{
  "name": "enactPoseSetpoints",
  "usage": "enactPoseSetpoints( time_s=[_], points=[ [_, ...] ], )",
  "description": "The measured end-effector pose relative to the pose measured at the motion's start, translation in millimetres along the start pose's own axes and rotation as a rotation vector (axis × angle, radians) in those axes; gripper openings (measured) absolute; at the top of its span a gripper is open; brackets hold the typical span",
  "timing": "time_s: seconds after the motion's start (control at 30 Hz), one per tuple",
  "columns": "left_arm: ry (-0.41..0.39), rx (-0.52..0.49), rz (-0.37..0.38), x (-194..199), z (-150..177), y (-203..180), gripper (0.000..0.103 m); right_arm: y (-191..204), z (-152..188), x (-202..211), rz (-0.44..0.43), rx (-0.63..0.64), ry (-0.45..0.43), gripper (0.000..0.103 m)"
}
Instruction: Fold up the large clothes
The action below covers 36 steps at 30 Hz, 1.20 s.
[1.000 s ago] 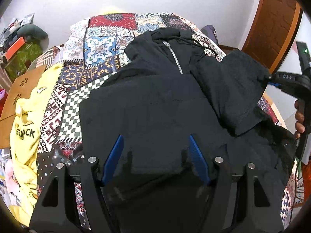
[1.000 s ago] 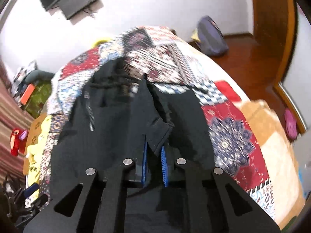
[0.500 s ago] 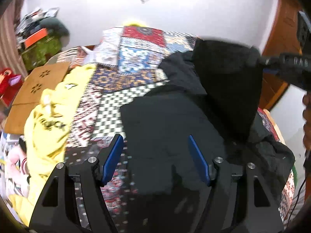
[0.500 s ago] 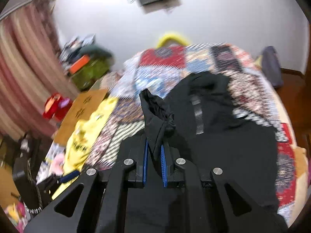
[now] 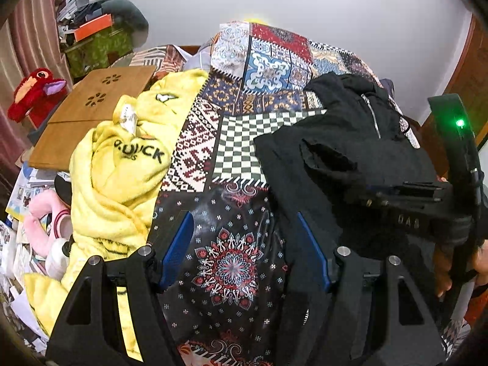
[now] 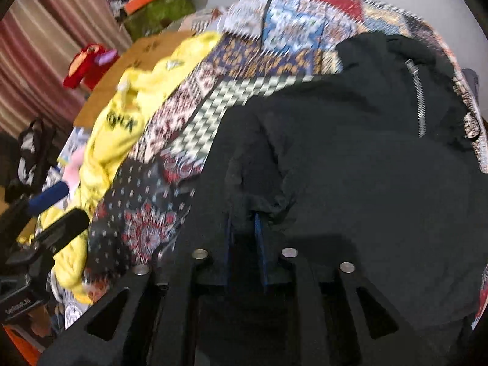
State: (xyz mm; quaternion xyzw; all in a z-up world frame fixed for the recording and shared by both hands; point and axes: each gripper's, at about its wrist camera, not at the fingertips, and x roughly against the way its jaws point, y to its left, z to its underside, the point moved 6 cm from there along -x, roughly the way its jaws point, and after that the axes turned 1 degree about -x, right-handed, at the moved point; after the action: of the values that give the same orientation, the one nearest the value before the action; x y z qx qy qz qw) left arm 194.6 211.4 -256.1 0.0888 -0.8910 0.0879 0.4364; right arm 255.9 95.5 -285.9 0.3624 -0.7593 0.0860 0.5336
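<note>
One black zip-front jacket (image 5: 366,152) is lying spread across the right side of a bed covered by one patchwork bedspread (image 5: 238,140), its silver zipper (image 5: 373,119) running up toward the collar at the far end. A sleeve (image 6: 259,180) is lying folded over the jacket's body.

The left hand-held gripper (image 5: 245,248) is hovering with its two blue-padded fingers (image 5: 177,250) standing wide apart and gripping nothing; the bedspread and the jacket's near edge are showing between them. The right hand-held gripper (image 6: 244,238) is pointing down at the jacket, its jaws opening, with the sleeve's cuff bunching just at the tips of its two blue pads; the blur is making it impossible to tell whether they are pressing the cloth. In the left wrist view that same gripper is appearing at the right edge, one green light glowing on its housing, with a person's fingers (image 5: 442,271) wrapping its handle.

One yellow garment (image 5: 122,167) with black lettering is lying heaped along the bed's left edge. Beyond it, one wooden board (image 5: 91,113) with two flower-shaped cutouts is sitting beside one red plush toy (image 5: 33,91).
</note>
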Motion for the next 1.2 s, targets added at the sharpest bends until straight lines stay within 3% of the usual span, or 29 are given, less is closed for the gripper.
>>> enactPoseSetpoints(
  time_s=[0.07,0.27,0.47,0.6,0.83,1.07,1.2],
  points=[
    [0.006,-0.002,0.002,-2.5,0.2,-2.9,0.068,5.2,8.1,-2.5,-0.04,0.001,0.078,0.04],
    [-0.013,-0.023,0.005,1.2,-11.2,-18.5,0.068,9.4,26.8,18.0,-0.143,0.028,0.16,0.041],
    [-0.03,-0.058,0.03,1.3,-34.1,-47.3,0.068,-33.7,22.2,66.2,-0.096,0.014,0.044,0.042],
    [-0.05,-0.116,0.046,-2.5,-56.2,-80.0,0.068,-88.2,11.3,98.2,0.0,-0.055,-0.07,0.043],
    [-0.083,-0.229,0.097,-19.6,-110.0,-145.8,0.068,-180.4,-14.4,135.1,0.117,-0.211,-0.197,0.043],
    [-0.027,-0.301,0.118,-76.3,-164.2,-200.8,0.068,-251.0,-55.5,147.4,0.18,-0.311,-0.269,0.043],
    [0.039,-0.27,0.142,-122.2,-189.9,-216.2,0.068,-276.2,-82.2,136.7,0.146,-0.349,-0.27,0.043]
  ],
)
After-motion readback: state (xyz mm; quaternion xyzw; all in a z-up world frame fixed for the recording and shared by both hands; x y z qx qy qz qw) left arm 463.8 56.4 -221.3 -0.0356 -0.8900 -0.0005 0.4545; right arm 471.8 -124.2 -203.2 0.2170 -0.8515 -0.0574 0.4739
